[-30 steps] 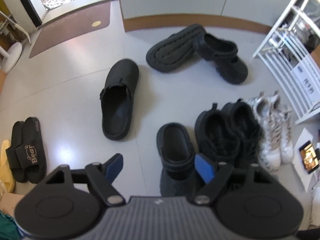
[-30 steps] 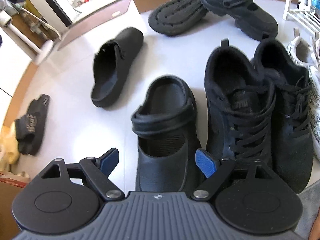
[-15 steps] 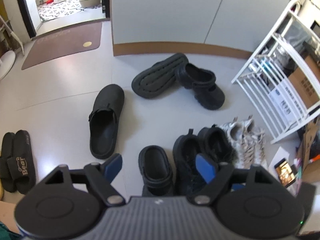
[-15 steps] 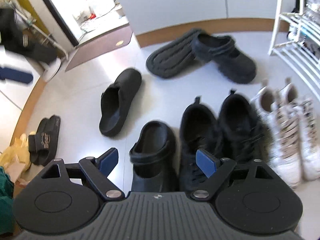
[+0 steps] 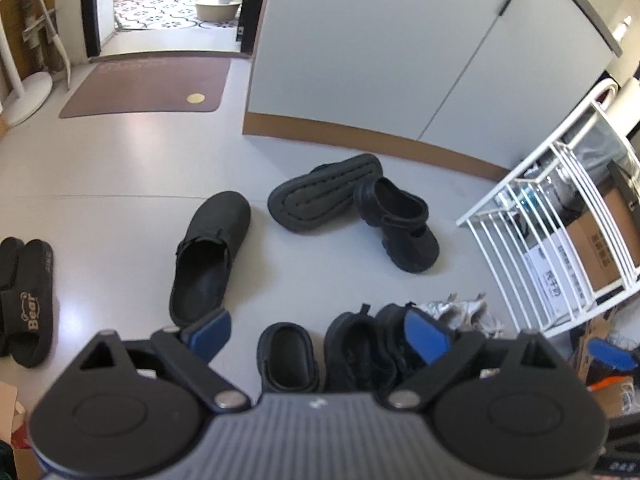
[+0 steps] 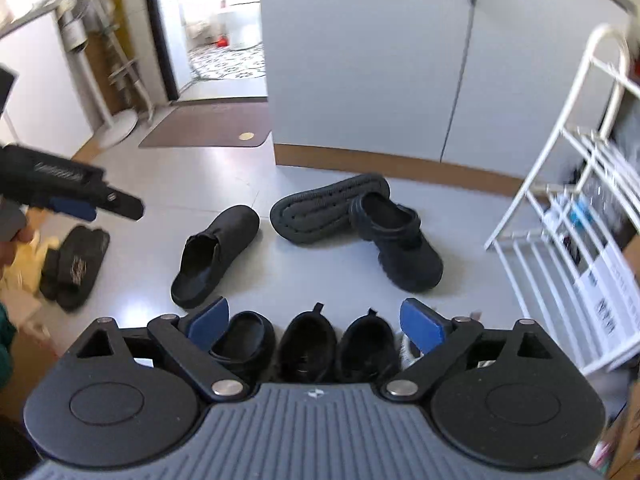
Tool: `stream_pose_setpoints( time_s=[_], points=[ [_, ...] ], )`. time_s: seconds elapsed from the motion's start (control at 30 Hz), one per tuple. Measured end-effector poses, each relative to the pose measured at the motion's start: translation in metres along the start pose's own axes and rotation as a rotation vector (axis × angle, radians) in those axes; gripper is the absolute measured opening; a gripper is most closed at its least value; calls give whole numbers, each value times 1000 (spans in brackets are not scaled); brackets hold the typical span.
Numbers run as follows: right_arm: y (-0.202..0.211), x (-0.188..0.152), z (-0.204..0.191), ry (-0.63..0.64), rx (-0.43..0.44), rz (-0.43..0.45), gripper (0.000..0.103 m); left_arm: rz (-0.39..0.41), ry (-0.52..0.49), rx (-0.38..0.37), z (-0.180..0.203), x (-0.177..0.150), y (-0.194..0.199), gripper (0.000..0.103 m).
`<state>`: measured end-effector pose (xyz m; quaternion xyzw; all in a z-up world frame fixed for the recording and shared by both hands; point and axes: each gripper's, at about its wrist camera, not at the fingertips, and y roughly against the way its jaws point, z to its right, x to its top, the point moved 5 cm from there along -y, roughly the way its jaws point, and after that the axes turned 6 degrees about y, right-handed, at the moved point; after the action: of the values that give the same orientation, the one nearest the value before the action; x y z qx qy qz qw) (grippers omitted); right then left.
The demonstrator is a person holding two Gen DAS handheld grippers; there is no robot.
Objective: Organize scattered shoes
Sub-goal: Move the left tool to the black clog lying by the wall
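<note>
High above the floor, my left tongs point(image 5: 316, 334) and right tongs point(image 6: 314, 322) are opening, holding nothing. Next I think I should fetch the flipped clog point(image 6: 328, 208).

Black clog point(image 6: 240, 338) and black sneakers point(image 6: 336, 340) lined up near, black mule point(image 5: 208, 258), overturned clog point(image 5: 324, 194), upright clog point(image 5: 400, 226) scattered beyond

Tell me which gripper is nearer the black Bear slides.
Left. The left gripper hangs close by the slides; the right gripper is farther right, above the row of black shoes. Both are opening their jaws, empty.
</note>
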<state>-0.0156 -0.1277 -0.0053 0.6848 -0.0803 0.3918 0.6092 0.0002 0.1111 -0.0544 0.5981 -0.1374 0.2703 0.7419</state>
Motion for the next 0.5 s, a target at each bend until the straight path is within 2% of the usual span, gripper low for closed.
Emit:
stream_pose_setpoints(
  time_s=[0.17,0.27,0.4,0.5],
  points=[
    [-4,1,4,-33,-20,22,97,-3,30,-13,-3,-7,-6,95],
    [-10,-7,15,-162,49,54,97,-11,56,10,-7,-12,-12,95],
    [-6,7,36,-316,58,110,98,24,-40,0,7,-13,-20,95],
    [-8,7,49,-356,51,128,99,8,-93,19,15,-15,-38,95]
  ],
)
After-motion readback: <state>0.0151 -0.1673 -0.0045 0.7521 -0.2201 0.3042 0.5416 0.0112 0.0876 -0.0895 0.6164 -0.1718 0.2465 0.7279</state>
